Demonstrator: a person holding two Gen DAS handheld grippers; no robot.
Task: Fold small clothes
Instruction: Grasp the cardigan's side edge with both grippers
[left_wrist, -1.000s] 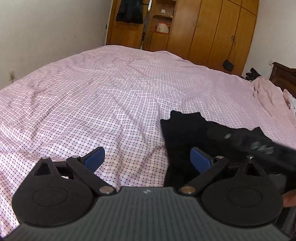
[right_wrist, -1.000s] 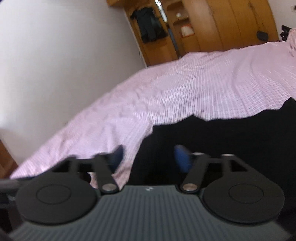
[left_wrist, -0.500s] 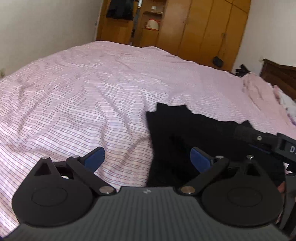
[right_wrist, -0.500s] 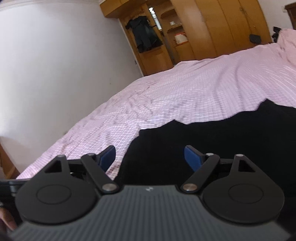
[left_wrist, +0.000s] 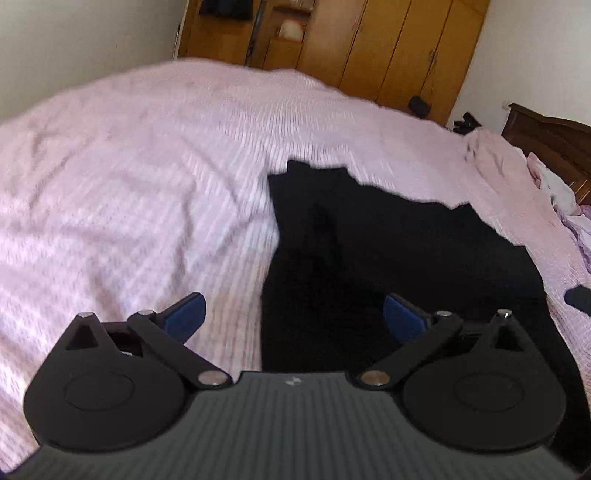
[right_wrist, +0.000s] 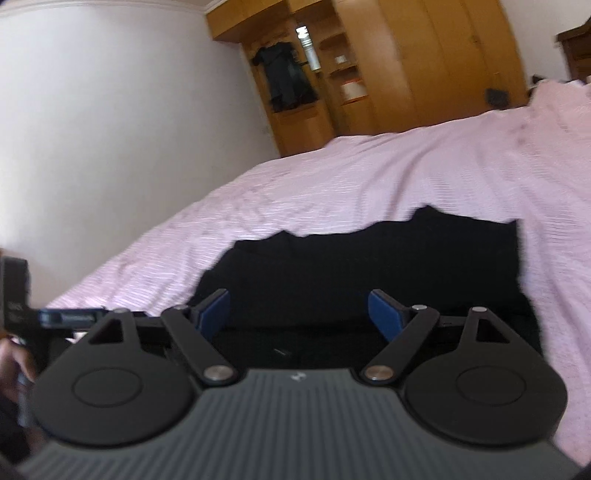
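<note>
In the left wrist view, the left tool (left_wrist: 291, 317) is seen released, its blue pads spread wide with nothing gripped. A black garment (left_wrist: 388, 254) is spread flat on the pink bed (left_wrist: 129, 184), under the right pad. In the right wrist view, the right tool (right_wrist: 297, 314) is likewise released, held above the garment (right_wrist: 369, 273).

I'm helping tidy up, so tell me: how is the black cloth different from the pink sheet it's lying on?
The black garment is plain and very dark; the pink bedsheet is pale, with a fine checked pattern. The garment covers only a patch near the grippers, while the bedsheet spreads over the whole bed. The garment's far edge is jagged, with corners sticking out; the bedsheet just ripples in soft wrinkles. Both are cloth, lying spread out rather than folded.
</note>
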